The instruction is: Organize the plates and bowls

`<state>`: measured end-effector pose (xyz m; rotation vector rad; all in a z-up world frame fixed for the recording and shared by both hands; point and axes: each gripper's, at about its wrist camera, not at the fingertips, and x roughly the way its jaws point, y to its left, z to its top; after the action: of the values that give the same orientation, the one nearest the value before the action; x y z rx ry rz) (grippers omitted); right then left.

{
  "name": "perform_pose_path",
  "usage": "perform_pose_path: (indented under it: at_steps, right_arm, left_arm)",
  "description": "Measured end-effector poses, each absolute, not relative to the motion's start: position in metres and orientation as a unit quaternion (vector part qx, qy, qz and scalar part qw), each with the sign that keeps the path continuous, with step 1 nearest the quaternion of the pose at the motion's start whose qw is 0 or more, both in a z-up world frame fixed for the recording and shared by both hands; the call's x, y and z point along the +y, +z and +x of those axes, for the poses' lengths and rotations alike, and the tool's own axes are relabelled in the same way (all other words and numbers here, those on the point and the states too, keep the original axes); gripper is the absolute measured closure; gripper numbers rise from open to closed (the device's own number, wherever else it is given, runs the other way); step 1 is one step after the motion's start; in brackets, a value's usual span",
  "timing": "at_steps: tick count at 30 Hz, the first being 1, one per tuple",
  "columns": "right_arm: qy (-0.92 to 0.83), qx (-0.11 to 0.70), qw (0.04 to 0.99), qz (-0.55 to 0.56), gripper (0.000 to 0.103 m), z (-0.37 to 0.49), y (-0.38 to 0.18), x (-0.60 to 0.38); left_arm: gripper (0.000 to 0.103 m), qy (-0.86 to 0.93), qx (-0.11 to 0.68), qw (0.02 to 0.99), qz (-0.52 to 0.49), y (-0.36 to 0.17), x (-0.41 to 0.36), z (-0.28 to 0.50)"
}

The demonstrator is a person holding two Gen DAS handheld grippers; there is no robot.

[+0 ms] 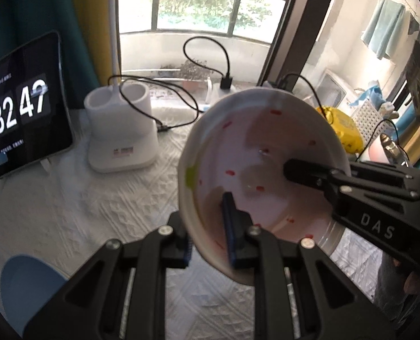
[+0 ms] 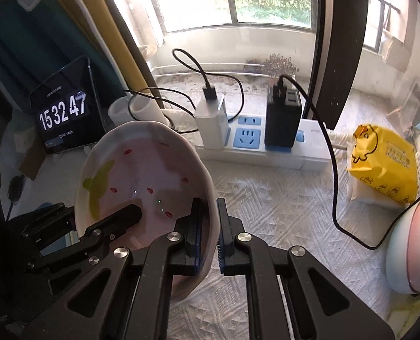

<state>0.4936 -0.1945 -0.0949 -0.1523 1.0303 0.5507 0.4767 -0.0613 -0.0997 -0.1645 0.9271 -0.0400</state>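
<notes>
Both grippers, left (image 1: 210, 238) and right (image 2: 210, 226), clamp the tilted bowl's (image 1: 255, 153) opposite rims, jaws nearly closed.

Blue plate (image 1: 28, 280) cut off at edge.

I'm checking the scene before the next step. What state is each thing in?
bowl: lifted, tilted, gripped on opposite rims.
left gripper: shut on the bowl's rim.
right gripper: shut on the bowl's rim.
tablet: on, showing a clock.
black charger: plugged into the power strip.
</notes>
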Motion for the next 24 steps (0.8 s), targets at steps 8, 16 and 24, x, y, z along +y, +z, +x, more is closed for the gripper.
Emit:
perform_pose_path:
  at_steps: [8,16,24]
  right_arm:
    - [0.258,0.471,0.841,-0.068,0.093,0.480,-0.072,-0.192]
    - [0.255,0.463,0.846,-0.070,0.093,0.462,-0.056,-0.195]
    - [0.251,0.455,0.852,-0.072,0.093,0.440,-0.045,-0.198]
  left_arm:
    - [0.085,-0.025,0.432,0.898,-0.079,-0.081,-0.060,0.458]
    - [0.085,-0.034,0.422,0.902,-0.080,-0.068,-0.059,0.439]
    - [0.085,-0.041,0.415,0.905,-0.081,-0.059,-0.063,0.420]
